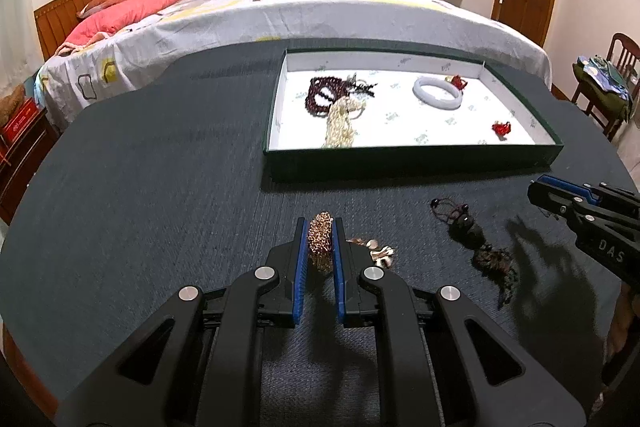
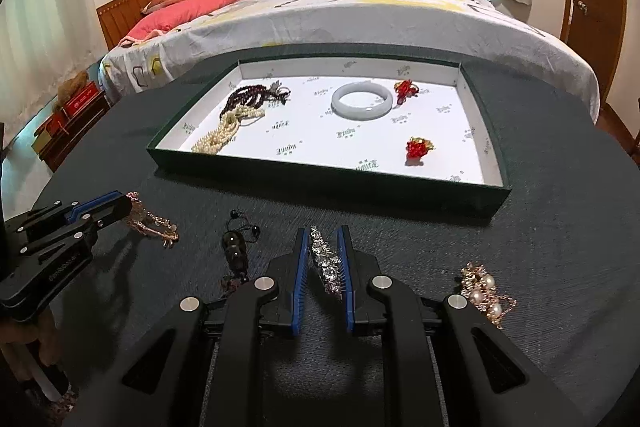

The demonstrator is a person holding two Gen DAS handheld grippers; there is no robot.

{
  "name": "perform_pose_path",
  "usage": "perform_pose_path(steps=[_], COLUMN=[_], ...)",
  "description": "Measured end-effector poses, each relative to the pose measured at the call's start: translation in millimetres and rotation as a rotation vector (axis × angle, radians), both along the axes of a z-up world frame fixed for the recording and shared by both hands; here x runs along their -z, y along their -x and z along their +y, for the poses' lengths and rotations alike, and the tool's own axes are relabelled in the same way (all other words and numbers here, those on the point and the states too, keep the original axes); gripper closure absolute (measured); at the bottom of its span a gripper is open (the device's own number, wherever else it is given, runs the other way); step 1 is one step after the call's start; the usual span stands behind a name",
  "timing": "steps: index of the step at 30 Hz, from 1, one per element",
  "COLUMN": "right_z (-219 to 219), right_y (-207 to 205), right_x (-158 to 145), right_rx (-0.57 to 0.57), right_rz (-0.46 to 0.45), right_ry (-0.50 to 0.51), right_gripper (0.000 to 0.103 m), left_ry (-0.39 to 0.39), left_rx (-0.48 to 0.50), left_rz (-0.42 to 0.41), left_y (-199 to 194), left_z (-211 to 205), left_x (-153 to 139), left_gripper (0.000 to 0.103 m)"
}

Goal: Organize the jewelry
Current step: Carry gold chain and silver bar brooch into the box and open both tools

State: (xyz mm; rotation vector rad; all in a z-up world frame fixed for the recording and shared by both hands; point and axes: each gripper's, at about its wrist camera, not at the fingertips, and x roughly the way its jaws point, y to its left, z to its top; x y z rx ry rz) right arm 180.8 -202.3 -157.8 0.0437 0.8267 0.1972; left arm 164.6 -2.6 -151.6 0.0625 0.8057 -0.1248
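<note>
A shallow green box (image 1: pixel 412 157) (image 2: pixel 320 175) with a white floor holds a dark bead bracelet (image 2: pixel 244 98), a pearl strand (image 2: pixel 220 135), a white jade bangle (image 2: pixel 362 101) and two red ornaments (image 2: pixel 419 147). My left gripper (image 1: pixel 320 227) is shut on a gold chain piece (image 1: pixel 320 241) just above the dark table; it also shows in the right wrist view (image 2: pixel 116 207). My right gripper (image 2: pixel 324 233) is shut on a rhinestone piece (image 2: pixel 326 261) in front of the box; it also shows in the left wrist view (image 1: pixel 540 193).
A dark bead pendant with tassel (image 1: pixel 476 239) (image 2: pixel 236 251) lies between the grippers. A gold and pearl piece (image 2: pixel 484 291) lies to the right. A bed (image 2: pixel 360 15) stands behind the round table; a chair (image 1: pixel 612 83) is at the far right.
</note>
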Motion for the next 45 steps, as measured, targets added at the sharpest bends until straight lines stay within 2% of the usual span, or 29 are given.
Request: perform_pose_path(steps=[12, 19, 32, 36, 39, 45], right_z=[-2.2, -3.2, -6.0, -6.3, -7.3, -4.6], right_y=[4.0, 0.4, -38.7, -58.0, -72.3, -94.2], right_x=[-25.2, -45.0, -83.5, -84.6, -75.3, -40.2], right_rx=[0.002, 0.003, 0.013, 0.024, 0.036, 0.043], right_rz=[-0.058, -0.104, -0.208, -0.219, -0.204, -0.130], right_ry=[-0.011, -0.014, -0.004, 0.000, 0.000, 0.009], right_gripper=[0.088, 0.088, 0.088, 0.088, 0.088, 0.088], left_ry=[0.029, 0.055, 0.090, 0.090, 0.076, 0.064], left_rx=[0.020, 0.045, 0.118, 0.122, 0.113, 0.080], left_rz=[-0.062, -0.115, -0.274, -0.289, -0.281, -0.184], left_y=[2.7, -1.2, -50.9, -70.9, -82.9, -110.0], left_z=[-9.0, -17.1, -54.7, -65.1, -69.2, -74.6], left_x=[-30.0, -56.8, -115.4, -115.8, -104.9, -56.1], left_gripper=[0.091, 0.091, 0.091, 0.091, 0.091, 0.091])
